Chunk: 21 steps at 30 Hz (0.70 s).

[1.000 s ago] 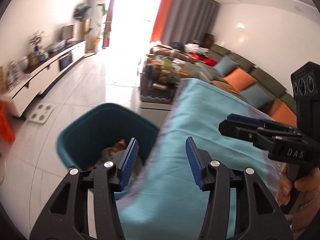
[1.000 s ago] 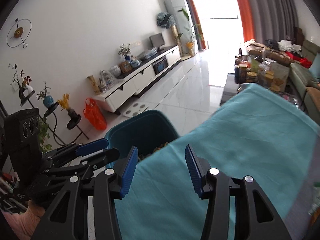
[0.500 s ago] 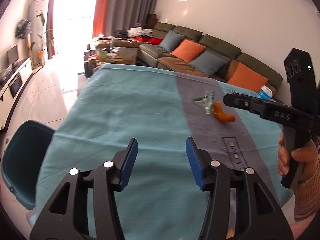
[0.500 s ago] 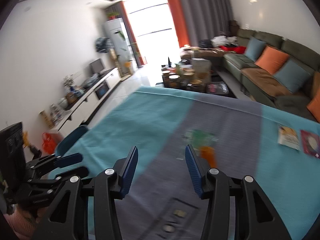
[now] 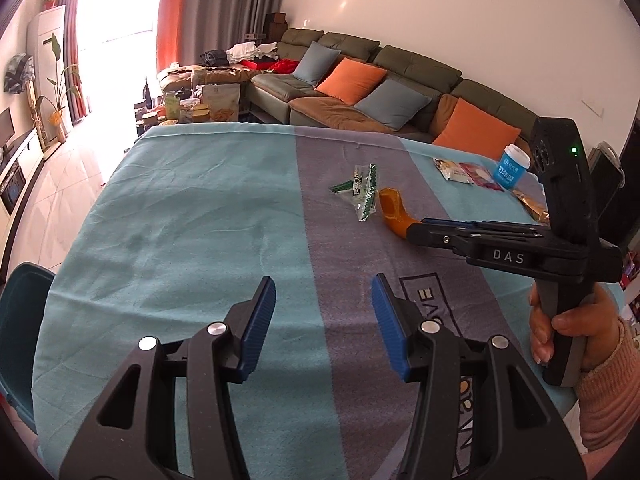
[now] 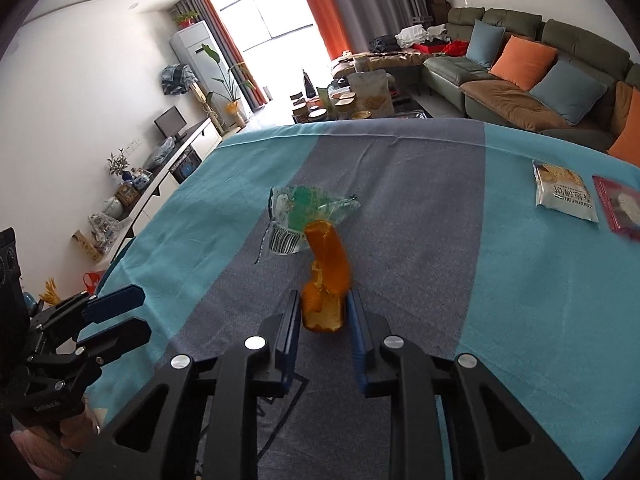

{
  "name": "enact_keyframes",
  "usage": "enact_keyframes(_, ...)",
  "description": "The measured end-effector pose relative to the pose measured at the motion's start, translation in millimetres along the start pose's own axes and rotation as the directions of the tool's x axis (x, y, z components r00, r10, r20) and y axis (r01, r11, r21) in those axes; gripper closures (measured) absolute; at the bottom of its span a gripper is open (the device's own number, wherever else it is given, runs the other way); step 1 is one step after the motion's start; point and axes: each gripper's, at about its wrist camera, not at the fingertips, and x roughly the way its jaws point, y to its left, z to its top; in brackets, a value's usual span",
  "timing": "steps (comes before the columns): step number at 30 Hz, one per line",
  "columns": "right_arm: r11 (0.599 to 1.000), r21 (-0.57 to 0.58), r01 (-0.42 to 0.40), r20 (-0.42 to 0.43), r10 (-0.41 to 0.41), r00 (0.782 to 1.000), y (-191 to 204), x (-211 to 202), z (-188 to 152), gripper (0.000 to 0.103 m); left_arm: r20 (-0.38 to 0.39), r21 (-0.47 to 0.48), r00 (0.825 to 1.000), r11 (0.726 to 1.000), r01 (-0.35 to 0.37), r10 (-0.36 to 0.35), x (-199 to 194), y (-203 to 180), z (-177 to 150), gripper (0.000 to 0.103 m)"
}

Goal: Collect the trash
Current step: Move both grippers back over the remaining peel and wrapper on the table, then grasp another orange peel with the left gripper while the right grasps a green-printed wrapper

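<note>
Right wrist view shows the right gripper (image 6: 323,314) nipping the orange peel (image 6: 326,276)'s near end, the left gripper (image 5: 323,304) wide open and empty; squeeze firmly before lifting.

A home living room is shown: a long green sofa (image 5: 404,80) with orange and blue cushions (image 5: 352,80) is set along the wall, a cluttered coffee table (image 6: 360,104) stands before it, a TV (image 6: 170,122) rests on a white cabinet (image 6: 160,192), and floor-length curtains (image 6: 344,0) frame a bright window (image 6: 272,12)
</note>
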Motion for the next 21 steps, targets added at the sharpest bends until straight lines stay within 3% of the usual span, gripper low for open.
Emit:
enact_keyframes(4,0.996,-0.023,-0.082,0.008,0.082,0.997,11.0,-10.7,-6.7,0.085,0.001,-0.005,1.000,1.000,0.007,-0.007,-2.4,3.0,0.6,0.053)
enact_keyframes(9,0.983,-0.067,-0.173,-0.044,0.170,0.984,29.7,-9.3,-16.4,0.081,-0.002,-0.020,1.000,1.000,0.014,-0.014,-4.7,8.7,0.0,0.053)
enact_keyframes(14,0.982,-0.037,-0.183,-0.003,0.183,0.983,20.5,-22.0,-12.1,0.071,-0.012,-0.014,1.000,1.000,0.016,-0.017,-4.3,7.6,-1.0,0.053)
enact_keyframes(21,0.992,0.017,-0.125,0.057,0.124,0.991,2.8,-22.6,11.8,0.070,-0.056,0.007,0.994,0.996,0.090,-0.089,16.1,-5.6,8.0,0.053)
